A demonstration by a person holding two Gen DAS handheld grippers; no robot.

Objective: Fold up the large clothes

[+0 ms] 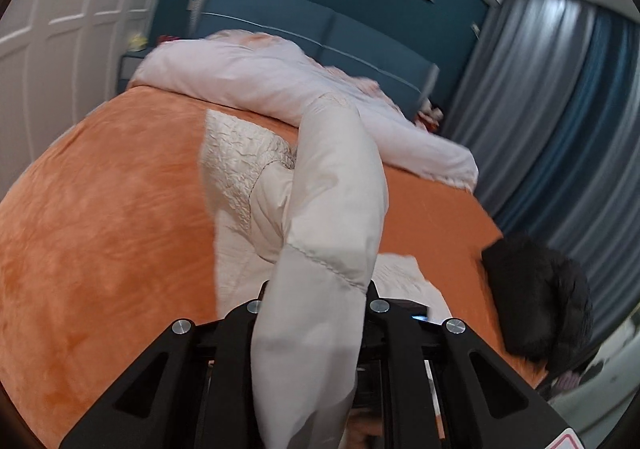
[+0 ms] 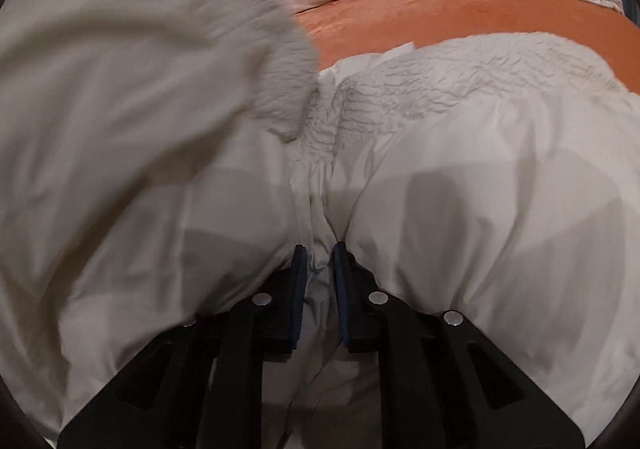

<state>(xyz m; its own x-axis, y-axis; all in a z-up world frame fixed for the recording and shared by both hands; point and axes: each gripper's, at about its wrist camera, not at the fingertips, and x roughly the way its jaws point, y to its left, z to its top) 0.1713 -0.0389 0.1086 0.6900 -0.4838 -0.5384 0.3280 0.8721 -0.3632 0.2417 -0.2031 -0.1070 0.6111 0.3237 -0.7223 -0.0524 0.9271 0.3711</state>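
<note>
A cream padded jacket (image 1: 240, 185) lies on the orange bedspread (image 1: 100, 209). My left gripper (image 1: 316, 289) is shut on the jacket's sleeve (image 1: 332, 209), which runs up from the jacket and hangs through the fingers toward the camera. In the right wrist view the jacket (image 2: 480, 189) fills the frame. My right gripper (image 2: 318, 253) is shut on a fold of jacket fabric between its blue-padded fingers (image 2: 298, 281). A blurred cream part of the jacket with a furry edge (image 2: 140, 49) hangs at the upper left.
A white duvet (image 1: 280, 77) is bunched along the head of the bed, in front of a blue headboard (image 1: 320, 29). A black furry garment (image 1: 540, 297) lies at the bed's right edge. Grey-blue curtains (image 1: 560, 109) hang on the right; white wardrobe doors (image 1: 60, 29) stand on the left.
</note>
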